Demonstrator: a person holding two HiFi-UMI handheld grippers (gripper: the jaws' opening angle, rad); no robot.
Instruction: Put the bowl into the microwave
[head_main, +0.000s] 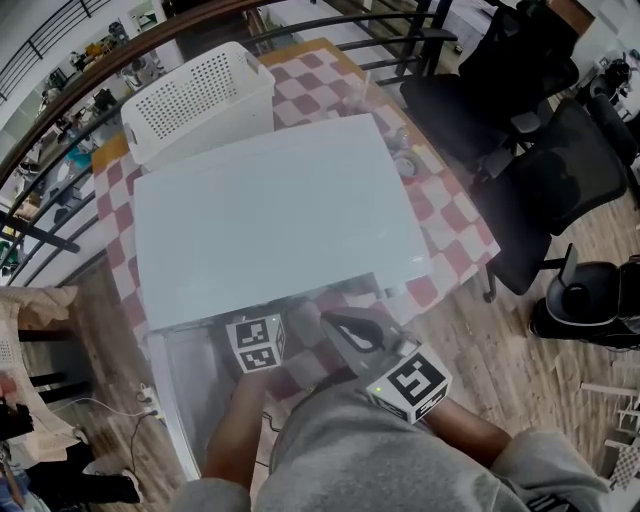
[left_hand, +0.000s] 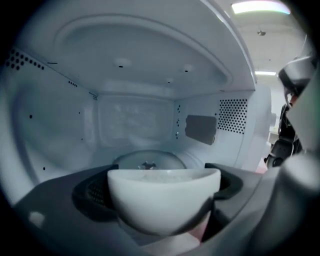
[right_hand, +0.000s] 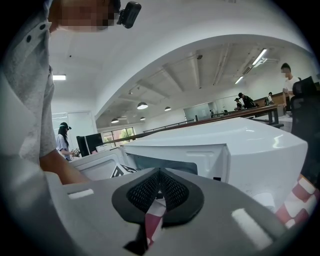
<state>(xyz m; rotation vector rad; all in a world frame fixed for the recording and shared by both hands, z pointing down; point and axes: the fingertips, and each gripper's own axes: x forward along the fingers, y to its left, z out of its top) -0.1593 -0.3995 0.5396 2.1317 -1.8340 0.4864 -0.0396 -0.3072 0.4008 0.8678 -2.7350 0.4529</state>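
In the left gripper view a white bowl (left_hand: 162, 200) sits between the jaws of my left gripper (left_hand: 159, 185), which is shut on it. The bowl hangs at the mouth of the open microwave (left_hand: 150, 75), with the glass turntable (left_hand: 147, 159) just behind and below it. From the head view the microwave's white top (head_main: 275, 215) hides the bowl and the left jaws; only the left marker cube (head_main: 258, 345) shows. My right gripper (right_hand: 159, 172) is shut on nothing and hovers right of the left one (head_main: 352, 335), before the microwave's front (right_hand: 225, 150).
The microwave stands on a table with a red-checked cloth (head_main: 455, 225); its open door (head_main: 190, 400) swings out at the lower left. A white perforated basket (head_main: 200, 95) stands behind it. Black office chairs (head_main: 560, 170) crowd the right side. People stand far off (right_hand: 287, 80).
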